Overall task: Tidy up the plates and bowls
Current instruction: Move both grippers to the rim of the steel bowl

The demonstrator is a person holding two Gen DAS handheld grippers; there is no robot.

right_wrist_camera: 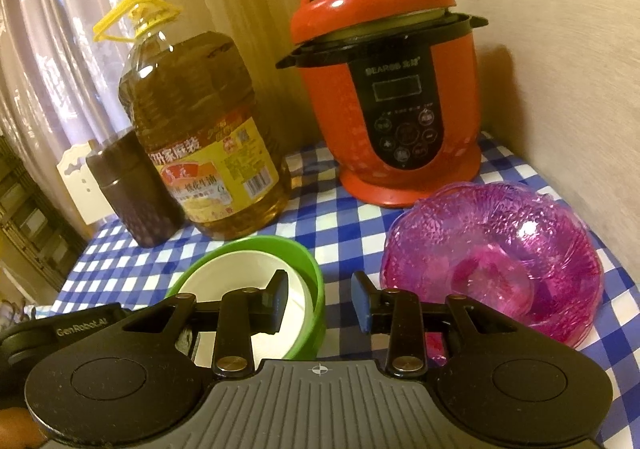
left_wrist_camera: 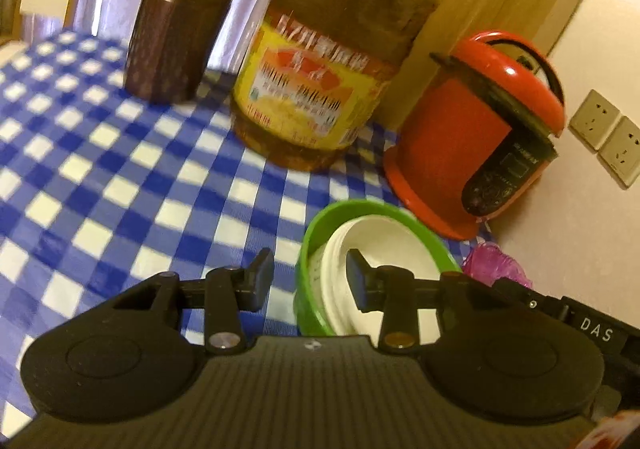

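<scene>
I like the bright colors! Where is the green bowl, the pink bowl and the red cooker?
green bowl (right_wrist_camera: 316, 269): right wrist view, on its far right rim.
pink bowl (right_wrist_camera: 500, 245): right wrist view, on its see-through inner wall.
red cooker (right_wrist_camera: 332, 121): right wrist view, on its red side, left of the black panel.

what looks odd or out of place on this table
No spill or damage shows. The cooker lid sits askew, lifted on one side. White bowls are nested in the green bowl; the pink bowl sits apart.

Red cooker (right_wrist_camera: 390, 97), oil jug (right_wrist_camera: 200, 137), dark canister (right_wrist_camera: 132, 193)
</scene>
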